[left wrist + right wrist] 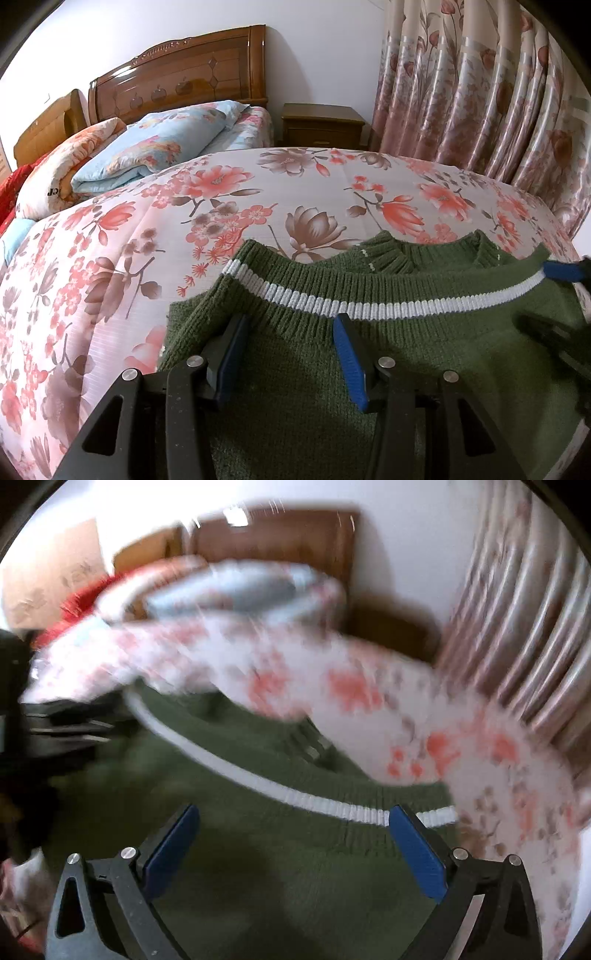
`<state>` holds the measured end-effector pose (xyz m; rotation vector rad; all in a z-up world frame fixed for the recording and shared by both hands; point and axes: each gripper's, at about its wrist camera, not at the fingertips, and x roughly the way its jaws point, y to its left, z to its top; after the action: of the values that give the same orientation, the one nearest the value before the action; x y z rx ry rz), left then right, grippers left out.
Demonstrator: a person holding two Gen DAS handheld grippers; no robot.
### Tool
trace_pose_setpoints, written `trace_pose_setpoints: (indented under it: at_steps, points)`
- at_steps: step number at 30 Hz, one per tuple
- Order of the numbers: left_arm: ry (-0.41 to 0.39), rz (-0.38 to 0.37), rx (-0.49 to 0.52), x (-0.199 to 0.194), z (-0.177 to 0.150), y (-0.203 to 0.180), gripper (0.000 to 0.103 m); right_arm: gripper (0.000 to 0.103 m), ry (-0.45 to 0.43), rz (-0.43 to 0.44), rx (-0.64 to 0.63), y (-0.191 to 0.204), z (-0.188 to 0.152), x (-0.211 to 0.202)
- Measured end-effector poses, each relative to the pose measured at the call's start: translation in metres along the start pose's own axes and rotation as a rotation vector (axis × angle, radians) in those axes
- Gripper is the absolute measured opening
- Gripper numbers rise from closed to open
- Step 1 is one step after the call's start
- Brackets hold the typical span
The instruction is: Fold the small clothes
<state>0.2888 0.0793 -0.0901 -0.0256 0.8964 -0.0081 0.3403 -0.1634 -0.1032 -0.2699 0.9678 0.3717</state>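
The green sweater [388, 332] lies flat on the bed [110, 258]. Both the left gripper [288, 332] and right gripper [295, 827] hang released above it; the blurred right view suggests motion. Pinch matching edges squarely before folding.

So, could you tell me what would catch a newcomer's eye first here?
A green sweater with a white stripe lies on the floral bedspread, filling the foreground. Both hand-held grippers, left and right, are open above it. Behind stand a wooden headboard and floral curtains.
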Motion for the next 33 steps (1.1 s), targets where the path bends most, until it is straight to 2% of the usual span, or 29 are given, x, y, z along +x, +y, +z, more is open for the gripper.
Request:
trace_pose_setpoints:
  at_steps: [1,2,4,5,9,10,11,12,13,15,18,22,25,28,29,31,32,33]
  points:
    - [-0.001,0.001,0.000,0.000,0.000,0.000,0.049,0.103,0.032,-0.041,0.033,-0.012,-0.003,0.015]
    - [0.000,0.002,0.002,0.000,0.000,0.000,0.049,0.103,0.023,0.003,0.104,-0.026,-0.002,0.016]
    - [-0.001,0.001,0.000,0.000,0.000,-0.001,0.049,0.103,-0.037,0.004,0.196,-0.043,-0.004,0.003]
    - [0.001,0.007,0.006,0.000,0.000,-0.001,0.049,0.103,-0.038,0.011,0.215,-0.047,-0.007,0.004]
    - [0.030,0.021,-0.003,-0.005,0.007,-0.006,0.047,0.103,-0.037,-0.020,0.193,-0.043,-0.006,0.003]
    - [0.026,0.002,-0.015,-0.007,0.009,-0.007,0.047,0.103,-0.031,-0.034,0.184,-0.040,-0.006,0.003]
    - [0.006,-0.057,-0.036,-0.014,0.013,-0.011,0.047,0.103,-0.026,-0.047,0.174,-0.038,-0.007,0.003]
    - [-0.009,-0.082,-0.036,-0.017,0.017,-0.016,0.049,0.103,-0.022,-0.056,0.167,-0.036,-0.006,0.004]
    - [-0.028,-0.081,-0.009,-0.017,0.022,-0.026,0.049,0.103,-0.020,-0.059,0.164,-0.036,-0.005,0.003]
    - [-0.027,-0.028,0.059,-0.008,0.028,-0.043,0.049,0.103,-0.016,-0.060,0.163,-0.036,-0.006,0.006]
    - [0.056,-0.025,0.103,0.025,0.033,-0.051,0.051,0.103,-0.007,-0.066,0.156,-0.036,-0.005,0.010]
    - [0.039,-0.112,0.010,0.027,0.039,-0.033,0.049,0.103,-0.004,-0.066,0.161,-0.036,-0.005,0.011]
    - [-0.022,-0.055,-0.043,0.011,0.034,-0.025,0.038,0.103,-0.005,-0.059,0.165,-0.037,-0.005,0.012]
    - [-0.098,-0.066,-0.066,-0.015,0.024,-0.017,0.041,0.103,-0.007,-0.058,0.167,-0.037,-0.005,0.011]
    - [-0.099,-0.042,-0.055,-0.017,0.020,-0.017,0.042,0.103,-0.007,-0.058,0.167,-0.037,-0.005,0.011]
    - [-0.061,0.020,-0.014,-0.009,0.016,-0.017,0.043,0.103,-0.006,-0.058,0.167,-0.037,-0.005,0.011]
    - [0.031,0.018,-0.018,0.007,0.016,-0.012,0.043,0.103,-0.006,-0.058,0.167,-0.037,-0.005,0.011]
    - [0.063,0.001,-0.039,0.012,0.017,-0.008,0.045,0.103,-0.005,-0.060,0.167,-0.037,-0.005,0.011]
